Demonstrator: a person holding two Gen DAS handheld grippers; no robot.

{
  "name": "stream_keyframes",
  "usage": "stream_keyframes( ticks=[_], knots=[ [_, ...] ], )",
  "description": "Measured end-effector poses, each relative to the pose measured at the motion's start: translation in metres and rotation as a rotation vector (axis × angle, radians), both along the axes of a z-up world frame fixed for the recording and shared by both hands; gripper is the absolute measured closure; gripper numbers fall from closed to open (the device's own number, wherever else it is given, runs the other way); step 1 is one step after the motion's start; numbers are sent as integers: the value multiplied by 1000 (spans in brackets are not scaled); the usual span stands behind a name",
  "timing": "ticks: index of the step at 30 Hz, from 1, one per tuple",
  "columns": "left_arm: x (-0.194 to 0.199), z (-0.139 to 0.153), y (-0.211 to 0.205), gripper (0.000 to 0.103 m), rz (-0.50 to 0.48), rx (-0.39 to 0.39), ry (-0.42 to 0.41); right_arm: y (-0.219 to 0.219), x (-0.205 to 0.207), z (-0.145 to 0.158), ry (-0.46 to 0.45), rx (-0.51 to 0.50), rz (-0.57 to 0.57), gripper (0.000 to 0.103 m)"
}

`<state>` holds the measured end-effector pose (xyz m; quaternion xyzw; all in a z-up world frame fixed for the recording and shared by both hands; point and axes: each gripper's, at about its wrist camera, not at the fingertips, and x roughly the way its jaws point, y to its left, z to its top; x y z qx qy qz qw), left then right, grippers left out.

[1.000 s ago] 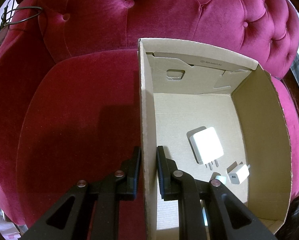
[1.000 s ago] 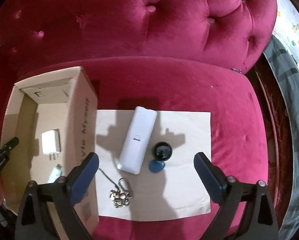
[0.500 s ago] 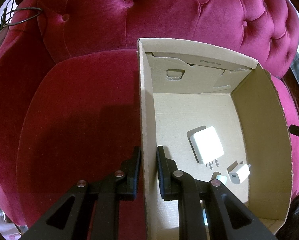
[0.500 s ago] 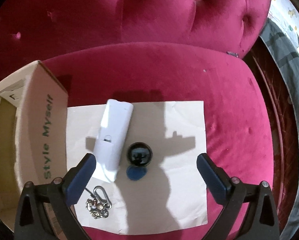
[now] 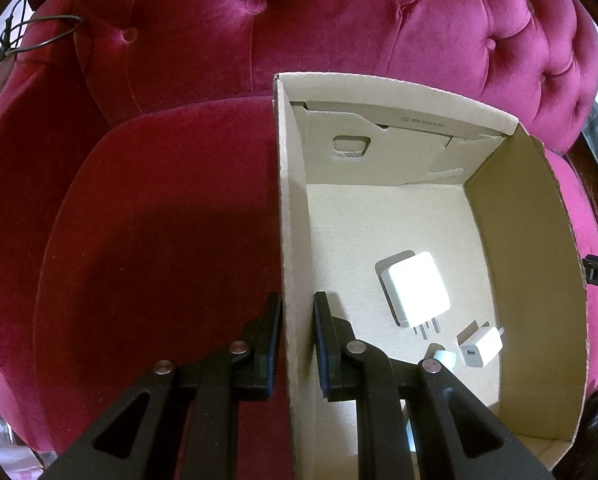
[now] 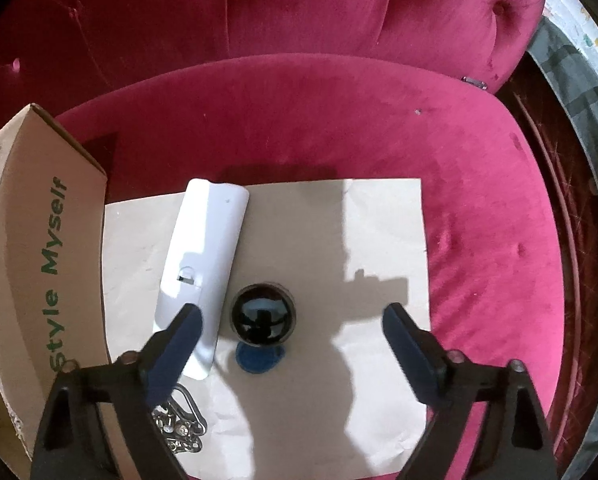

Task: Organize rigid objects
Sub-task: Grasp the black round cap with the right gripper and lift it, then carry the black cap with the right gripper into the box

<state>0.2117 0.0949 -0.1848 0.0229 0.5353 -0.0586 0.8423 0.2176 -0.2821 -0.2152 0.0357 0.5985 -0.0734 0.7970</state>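
Observation:
My left gripper [image 5: 297, 308] is shut on the left wall of the cardboard box [image 5: 293, 216], one finger outside and one inside. On the box floor lie a large white charger [image 5: 417, 288], a small white charger [image 5: 481, 346] and a pale blue-white piece [image 5: 445, 358]. In the right wrist view my right gripper [image 6: 291, 314] hangs over a sheet of paper [image 6: 379, 240], its jaws closing with a glossy black ball [image 6: 263, 314] between them, untouched. A blue tag [image 6: 259, 358] lies just in front of the ball. A long white device [image 6: 205, 252] lies left of it, under the left finger.
A metal keyring with a clip [image 6: 181, 426] lies on the paper near the left finger. The box's printed side [image 6: 47, 280] stands at the paper's left edge. Everything rests on a crimson velvet chair [image 6: 339, 120] with a tufted back; a dark floor and cloth lie to the right.
The right gripper has sunk toward the paper and shifted right, so the black ball now sits between its fingers; its jaws have narrowed a little. The left gripper and box have not moved.

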Motion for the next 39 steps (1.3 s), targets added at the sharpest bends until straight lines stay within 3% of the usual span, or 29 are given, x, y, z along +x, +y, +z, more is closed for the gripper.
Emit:
stream_keyframes(
  ticks=[2,10,13,21,39],
  knots=[
    [0,0,-1,87,2,-1,0,-1,2,-4,8,13,-3,26],
    [-1,-2,-2,87,0,5,1,-2,9,-16,28,41,5,46],
    [-1,-2,-2,87,-1,8,0,-2,11,-20,38,60,5,63],
    [-2,-4,-3,87,0,8,0,-3,11,-15,24,38,3,63],
    [0,-3,-1,87,0,3,2,31,-5,36,-1,-6,25,63]
  ],
)
